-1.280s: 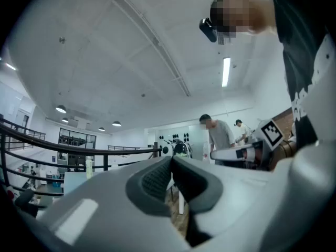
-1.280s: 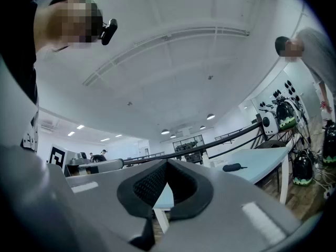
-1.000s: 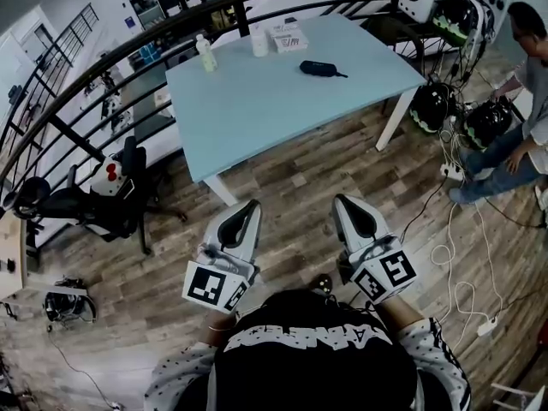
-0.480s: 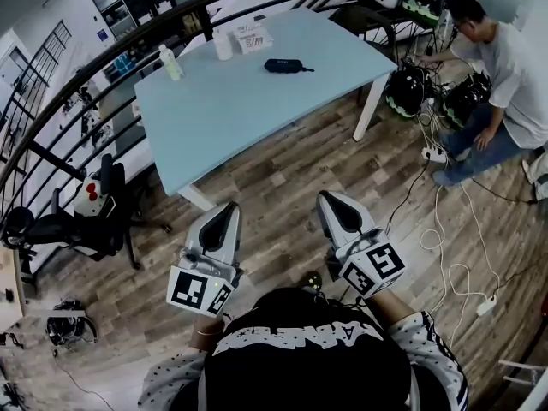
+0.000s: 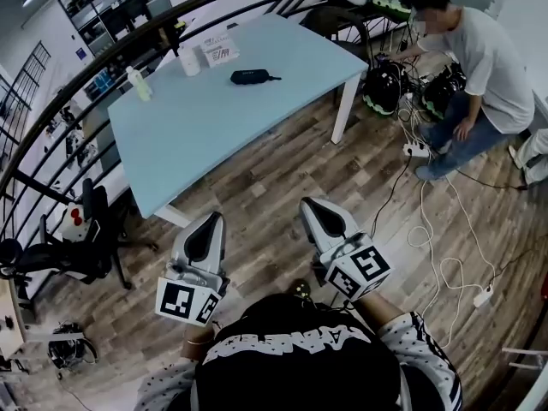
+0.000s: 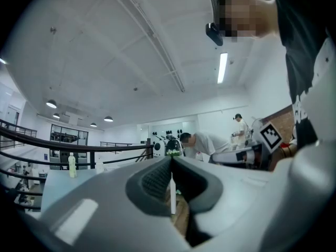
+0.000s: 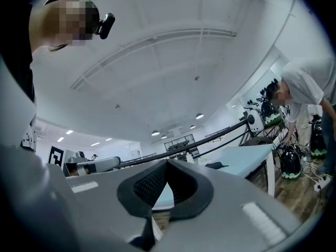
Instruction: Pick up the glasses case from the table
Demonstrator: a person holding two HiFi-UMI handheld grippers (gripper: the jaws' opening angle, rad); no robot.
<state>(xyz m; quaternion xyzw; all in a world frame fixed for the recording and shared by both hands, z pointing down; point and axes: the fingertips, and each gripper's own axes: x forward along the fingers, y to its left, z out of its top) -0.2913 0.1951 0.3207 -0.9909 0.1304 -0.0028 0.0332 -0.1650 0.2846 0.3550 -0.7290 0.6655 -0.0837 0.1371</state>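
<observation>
While both grippers sit well short of the table [image 5: 214,135], neither holds anything: left gripper [image 5: 208,223] and right gripper [image 5: 313,209] each have jaws pressed together with nothing between. Glasses case [image 5: 248,76] lies flat on the far half of the table, roughly 12 o'clock from the grippers. Bottle [image 5: 137,82] is at its 9 o'clock, cup [image 5: 189,61] and box [image 5: 220,52] at 10–11, none touching it. My read: dark oblong shell, light, probably stiff, smooth skin, not fragile. Jaws need opening first, then pinch across the short width at mid-length. The rounded ends could squirt out. Thin cord at its 3 o'clock end looks too limp to grab.
</observation>
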